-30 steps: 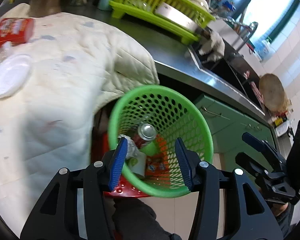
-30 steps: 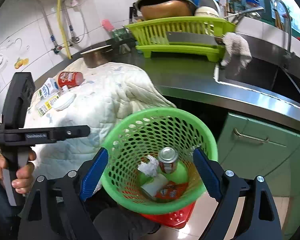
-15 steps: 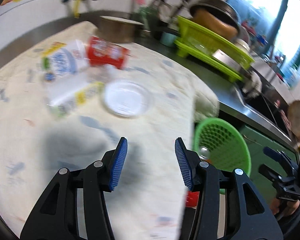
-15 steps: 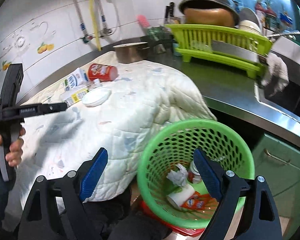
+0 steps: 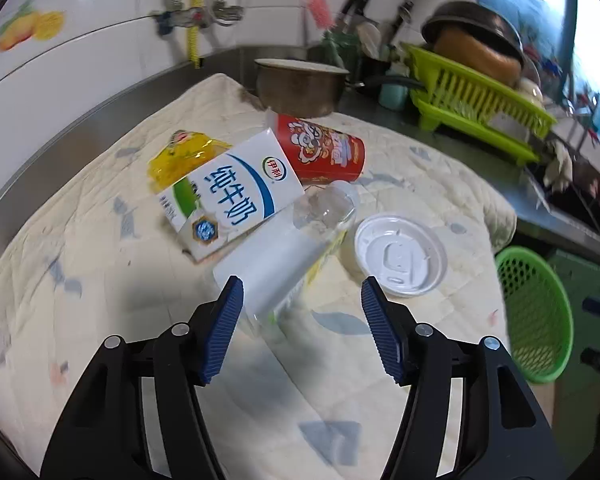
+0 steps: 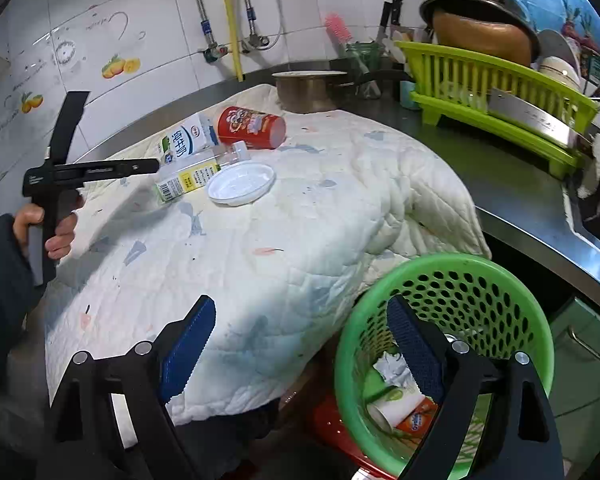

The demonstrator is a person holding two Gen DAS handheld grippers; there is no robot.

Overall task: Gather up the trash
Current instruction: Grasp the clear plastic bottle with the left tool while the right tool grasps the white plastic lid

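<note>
Trash lies on a quilted white cloth (image 5: pixel 80 248): a white and blue milk carton (image 5: pixel 228 196), a red paper cup (image 5: pixel 320 148) on its side, a yellow wrapper (image 5: pixel 180 156), a clear plastic bottle (image 5: pixel 296 248) and a white plastic lid (image 5: pixel 400 254). My left gripper (image 5: pixel 302 328) is open and empty, just short of the bottle's near end. My right gripper (image 6: pixel 300 344) is open and empty, low at the cloth's front edge beside the green basket (image 6: pixel 500 292), which holds a crumpled paper (image 6: pixel 392 368) and cups. The pile also shows in the right wrist view (image 6: pixel 204 160).
A green dish rack (image 6: pixel 492 88) with a cleaver and pots stands on the steel counter at the right, next to a sink. A metal pot (image 5: pixel 300 84) sits behind the trash. The basket (image 5: pixel 536 312) stands below the cloth's right edge, on a red stool.
My left gripper has swung from over the basket up and left to the trash pile on the cloth. My right gripper has drawn back to the left of the basket. Both stayed open.
</note>
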